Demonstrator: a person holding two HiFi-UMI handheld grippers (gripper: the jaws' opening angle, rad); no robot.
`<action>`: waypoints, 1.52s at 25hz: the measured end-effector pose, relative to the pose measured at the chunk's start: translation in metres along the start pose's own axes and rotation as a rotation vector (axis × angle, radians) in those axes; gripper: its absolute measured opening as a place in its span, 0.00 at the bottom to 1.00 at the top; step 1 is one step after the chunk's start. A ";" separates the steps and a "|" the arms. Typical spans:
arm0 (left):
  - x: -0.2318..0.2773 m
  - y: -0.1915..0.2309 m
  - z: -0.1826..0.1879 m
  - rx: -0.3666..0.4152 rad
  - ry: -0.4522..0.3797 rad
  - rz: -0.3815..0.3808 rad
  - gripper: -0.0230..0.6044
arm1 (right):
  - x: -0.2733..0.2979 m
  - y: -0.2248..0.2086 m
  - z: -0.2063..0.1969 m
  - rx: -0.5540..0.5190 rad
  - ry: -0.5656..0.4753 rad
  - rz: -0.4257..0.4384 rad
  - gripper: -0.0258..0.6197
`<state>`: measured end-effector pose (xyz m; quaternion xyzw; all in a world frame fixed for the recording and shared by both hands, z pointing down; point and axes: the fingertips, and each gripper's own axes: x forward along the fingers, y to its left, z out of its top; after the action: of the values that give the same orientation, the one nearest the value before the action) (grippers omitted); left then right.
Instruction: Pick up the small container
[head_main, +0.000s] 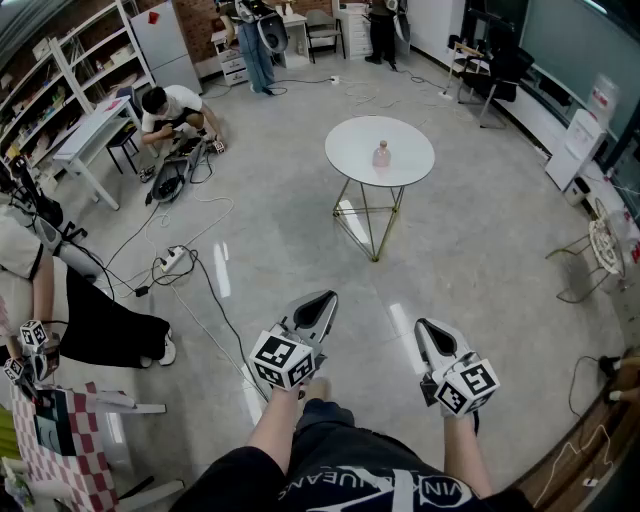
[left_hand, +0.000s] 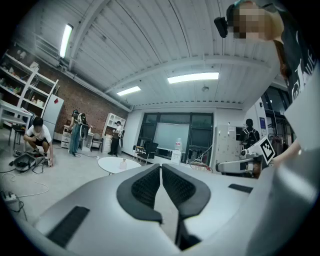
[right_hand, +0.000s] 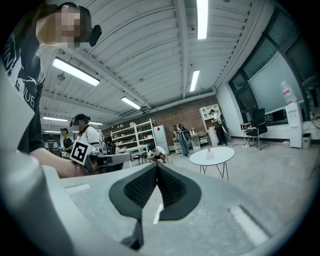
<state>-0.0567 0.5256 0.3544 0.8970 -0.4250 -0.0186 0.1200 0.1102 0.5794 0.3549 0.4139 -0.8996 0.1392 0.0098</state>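
A small pale pink container (head_main: 381, 154) stands upright near the middle of a round white table (head_main: 352, 150), far ahead across the floor. It also shows small in the left gripper view (left_hand: 123, 163) and the right gripper view (right_hand: 209, 153). My left gripper (head_main: 328, 297) and right gripper (head_main: 421, 324) are held low in front of the person's body, well short of the table. Both are shut with nothing between the jaws. In the left gripper view the left gripper (left_hand: 160, 165) has its pads closed together; in the right gripper view the right gripper (right_hand: 156, 165) is the same.
The table stands on thin gold wire legs (head_main: 372, 222). Cables and a power strip (head_main: 173, 260) lie on the floor at left. A person (head_main: 176, 112) crouches by a white bench at the far left, others stand at the back. Another wire table (head_main: 603, 245) is at right.
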 end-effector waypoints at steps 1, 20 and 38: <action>0.005 0.011 0.003 0.003 0.001 -0.008 0.07 | 0.012 -0.001 0.002 0.002 -0.002 -0.008 0.05; 0.073 0.127 0.019 0.011 0.059 -0.145 0.07 | 0.135 -0.045 0.012 0.024 -0.036 -0.173 0.05; 0.119 0.188 0.038 -0.006 0.055 -0.185 0.07 | 0.198 -0.079 0.023 0.067 -0.048 -0.253 0.05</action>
<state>-0.1284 0.3123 0.3689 0.9322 -0.3369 -0.0062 0.1320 0.0409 0.3779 0.3783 0.5274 -0.8349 0.1570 -0.0082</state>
